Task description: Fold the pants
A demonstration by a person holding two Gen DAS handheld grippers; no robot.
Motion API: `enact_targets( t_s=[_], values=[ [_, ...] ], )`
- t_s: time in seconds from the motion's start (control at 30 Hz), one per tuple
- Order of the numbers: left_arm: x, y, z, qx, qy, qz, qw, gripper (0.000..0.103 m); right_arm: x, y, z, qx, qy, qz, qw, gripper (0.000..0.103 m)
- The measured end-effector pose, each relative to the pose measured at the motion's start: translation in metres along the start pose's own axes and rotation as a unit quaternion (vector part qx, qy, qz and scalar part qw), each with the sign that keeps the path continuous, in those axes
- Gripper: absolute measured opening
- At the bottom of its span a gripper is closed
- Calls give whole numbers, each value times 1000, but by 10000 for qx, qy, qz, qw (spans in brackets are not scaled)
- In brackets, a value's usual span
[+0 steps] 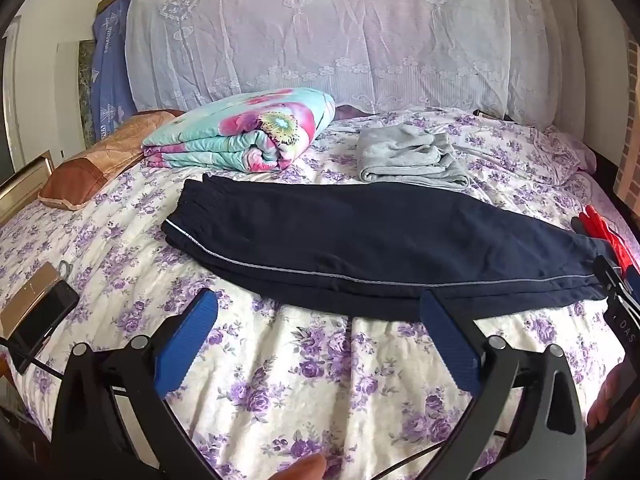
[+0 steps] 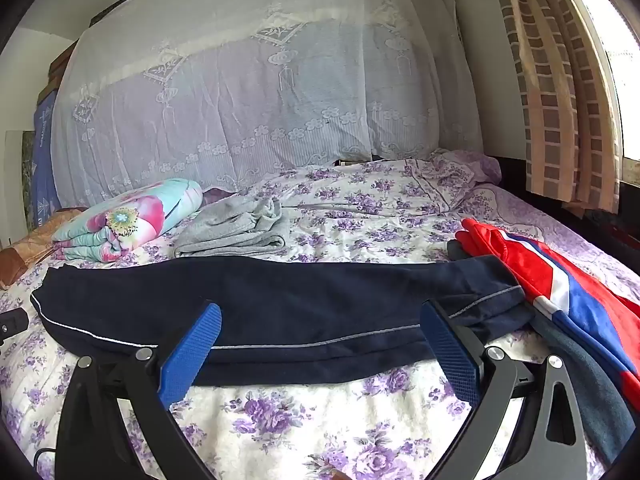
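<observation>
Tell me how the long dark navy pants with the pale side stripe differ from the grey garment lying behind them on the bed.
The dark navy pants lie stretched out long and flat; the grey garment is already folded into a small bundle. The pants carry a pale side stripe; the grey garment looks plain. Both rest on the purple-flowered bedsheet.

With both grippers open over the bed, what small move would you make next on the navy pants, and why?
Probably ease the right gripper forward onto the cuff end of the pants. They lie flat, legs stacked lengthwise, untouched; both grippers are open and empty, the left gripper short of the near edge. The cuff lies close to the right gripper's right finger.
</observation>
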State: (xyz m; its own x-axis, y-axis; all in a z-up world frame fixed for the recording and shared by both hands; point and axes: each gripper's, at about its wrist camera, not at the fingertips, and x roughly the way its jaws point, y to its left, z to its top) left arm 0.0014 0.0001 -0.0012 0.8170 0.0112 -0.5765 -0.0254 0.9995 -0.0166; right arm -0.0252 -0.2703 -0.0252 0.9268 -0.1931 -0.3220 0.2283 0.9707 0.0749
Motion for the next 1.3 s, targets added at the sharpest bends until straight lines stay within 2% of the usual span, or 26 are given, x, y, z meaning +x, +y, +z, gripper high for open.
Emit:
enact_targets(
  t_s=[1.3],
  values=[
    [-2, -6, -5, 68, -44, 59, 9999, 99, -2, 2, 0, -23, 5, 10, 10000, 100]
  ],
)
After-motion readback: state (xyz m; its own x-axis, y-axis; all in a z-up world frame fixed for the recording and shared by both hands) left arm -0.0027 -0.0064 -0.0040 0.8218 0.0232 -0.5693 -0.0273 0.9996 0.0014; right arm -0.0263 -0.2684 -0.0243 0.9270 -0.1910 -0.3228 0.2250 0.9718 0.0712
